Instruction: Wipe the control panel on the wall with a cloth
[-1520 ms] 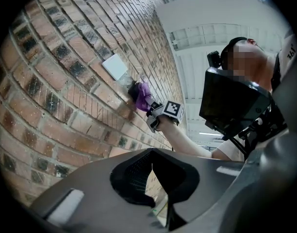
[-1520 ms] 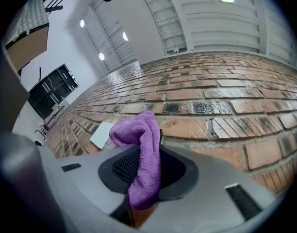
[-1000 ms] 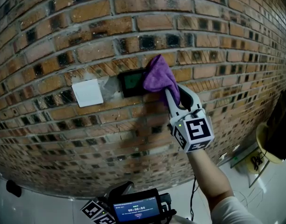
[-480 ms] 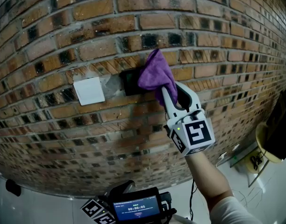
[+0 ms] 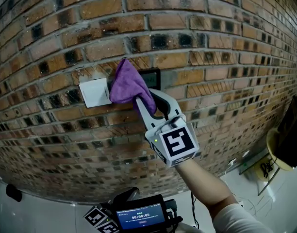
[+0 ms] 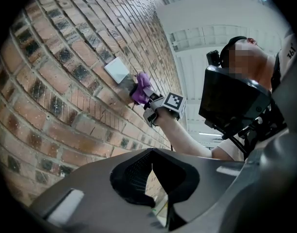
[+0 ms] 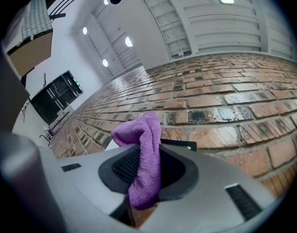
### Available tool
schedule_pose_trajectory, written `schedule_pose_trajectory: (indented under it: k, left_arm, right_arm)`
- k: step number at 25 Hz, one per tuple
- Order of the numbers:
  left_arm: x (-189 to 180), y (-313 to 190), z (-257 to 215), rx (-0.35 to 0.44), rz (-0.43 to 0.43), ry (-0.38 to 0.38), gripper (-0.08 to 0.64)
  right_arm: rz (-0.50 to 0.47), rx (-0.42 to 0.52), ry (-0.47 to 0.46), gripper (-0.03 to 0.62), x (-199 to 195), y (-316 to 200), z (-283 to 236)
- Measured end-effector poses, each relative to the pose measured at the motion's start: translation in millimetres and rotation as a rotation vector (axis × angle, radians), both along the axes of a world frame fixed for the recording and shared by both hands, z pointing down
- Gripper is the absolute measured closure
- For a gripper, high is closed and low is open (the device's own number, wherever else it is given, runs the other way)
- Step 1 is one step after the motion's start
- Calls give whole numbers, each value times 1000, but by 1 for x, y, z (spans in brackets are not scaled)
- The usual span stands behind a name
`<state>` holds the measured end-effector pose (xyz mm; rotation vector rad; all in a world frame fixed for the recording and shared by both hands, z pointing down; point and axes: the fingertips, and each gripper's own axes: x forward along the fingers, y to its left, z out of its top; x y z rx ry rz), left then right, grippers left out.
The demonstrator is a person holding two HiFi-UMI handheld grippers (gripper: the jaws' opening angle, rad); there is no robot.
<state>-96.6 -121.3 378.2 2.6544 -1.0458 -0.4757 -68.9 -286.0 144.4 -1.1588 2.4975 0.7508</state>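
Looking through the head view, I see my right gripper (image 5: 147,105) a little left of the middle of the frame, raised to the brick wall (image 5: 226,28) and clenched on the purple cloth (image 5: 124,84). The bunched cloth stands up from the gripper and covers the left part of the dark control panel (image 5: 152,76), of which only the right part and the top edge show. The left side of the cloth reaches the white plate (image 5: 92,93), which is fixed to the wall just beside the panel. The marker cube (image 5: 176,144) faces the camera below and to the right of the cloth, and the forearm (image 5: 202,183) goes down to the lower right of the frame. In the right gripper view, the purple cloth (image 7: 146,154) is squeezed between the two jaws in the middle; one fold hangs down in front of them and the rest rises above, with a dark strip of the control panel (image 7: 180,143) just behind it. My left gripper (image 5: 139,213) is low at the bottom edge of the head view, well apart from the wall. In the left gripper view, the jaws of the left gripper (image 6: 151,178) are together with nothing between them, and the purple cloth (image 6: 140,89) shows small on the wall in the upper middle.
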Motion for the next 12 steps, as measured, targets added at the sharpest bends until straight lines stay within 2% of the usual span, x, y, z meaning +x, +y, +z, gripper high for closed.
schedule_pose_trajectory:
  k: [9, 12]
  left_arm:
    - [1, 0, 1, -3, -13, 12, 572]
    - [0, 0, 0, 2, -21, 15, 572]
  right_arm:
    - [-120, -22, 120, 489, -68, 10, 19]
    - [-131, -37, 156, 489, -78, 4, 26]
